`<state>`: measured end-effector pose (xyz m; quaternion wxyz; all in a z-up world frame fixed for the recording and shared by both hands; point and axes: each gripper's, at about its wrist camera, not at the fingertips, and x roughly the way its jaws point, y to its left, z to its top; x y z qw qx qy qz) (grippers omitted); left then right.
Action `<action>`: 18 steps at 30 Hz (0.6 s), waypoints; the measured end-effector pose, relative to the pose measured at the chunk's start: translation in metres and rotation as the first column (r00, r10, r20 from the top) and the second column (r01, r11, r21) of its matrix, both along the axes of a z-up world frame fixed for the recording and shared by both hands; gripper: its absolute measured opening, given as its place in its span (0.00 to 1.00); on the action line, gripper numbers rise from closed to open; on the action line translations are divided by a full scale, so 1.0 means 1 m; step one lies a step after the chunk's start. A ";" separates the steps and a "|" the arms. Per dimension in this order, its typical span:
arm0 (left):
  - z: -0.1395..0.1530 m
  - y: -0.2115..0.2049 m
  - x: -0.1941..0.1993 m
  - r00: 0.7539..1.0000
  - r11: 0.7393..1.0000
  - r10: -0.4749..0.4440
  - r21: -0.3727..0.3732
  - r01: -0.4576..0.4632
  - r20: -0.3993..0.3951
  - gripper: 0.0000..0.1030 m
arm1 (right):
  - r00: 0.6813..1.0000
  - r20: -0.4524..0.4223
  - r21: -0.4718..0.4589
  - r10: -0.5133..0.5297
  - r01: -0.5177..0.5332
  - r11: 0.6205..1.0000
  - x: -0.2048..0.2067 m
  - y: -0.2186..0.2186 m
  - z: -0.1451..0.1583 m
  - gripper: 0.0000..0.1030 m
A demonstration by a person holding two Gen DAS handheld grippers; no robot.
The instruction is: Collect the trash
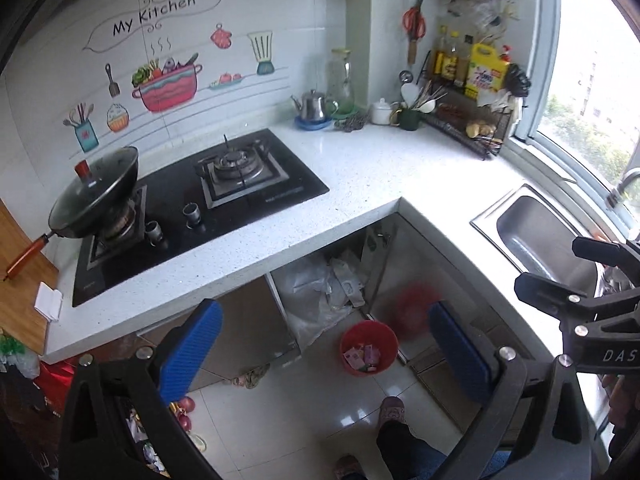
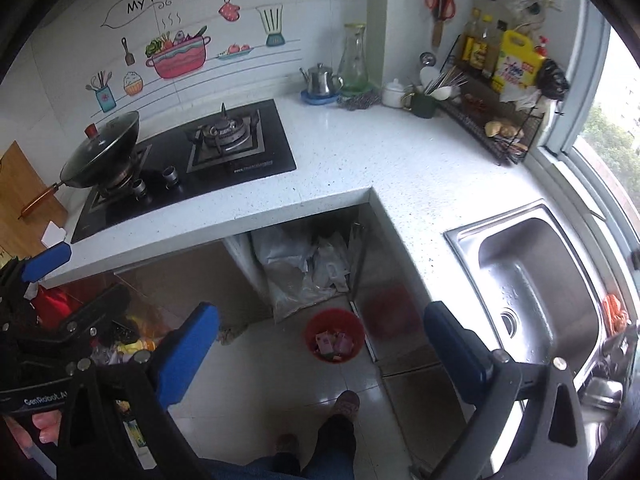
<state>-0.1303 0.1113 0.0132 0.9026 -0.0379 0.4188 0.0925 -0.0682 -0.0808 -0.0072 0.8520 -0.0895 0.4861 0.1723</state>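
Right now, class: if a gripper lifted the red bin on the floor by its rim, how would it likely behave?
The red bin looks like thin plastic, so probably light and slightly flexible at the rim. It holds only a few wrappers, adding little weight. Gripped on one side, it would likely tilt and might spill them.

White speckled countertop (image 1: 360,168) with kettle (image 1: 314,106), mug (image 1: 409,119), rack (image 1: 472,132).

Daylight enters from the large window (image 1: 592,92) on the right, which is overexposed to near white in both views. The white speckled stone countertop (image 1: 360,176) is evenly lit, with faint glare. The open recess beneath it sits in shadow. Fisheye distortion bends straight edges, and black vignetting fills the corners. A red reflection on the steel cabinet door (image 1: 414,312) appears blurred.
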 end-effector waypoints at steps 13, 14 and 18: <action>0.018 -0.022 -0.054 0.996 0.997 -0.078 -0.013 0.078 0.037 1.00 | 0.995 0.029 -0.015 -0.096 0.096 0.995 -0.053 -0.015 0.019 0.99; 0.019 -0.023 -0.056 0.996 0.997 -0.079 -0.017 0.080 0.039 1.00 | 0.995 0.031 -0.018 -0.099 0.100 0.995 -0.055 -0.015 0.019 0.99; 0.022 -0.024 -0.062 0.995 0.996 -0.081 -0.028 0.083 0.052 1.00 | 0.993 0.039 -0.026 -0.110 0.111 0.994 -0.060 -0.013 0.020 0.99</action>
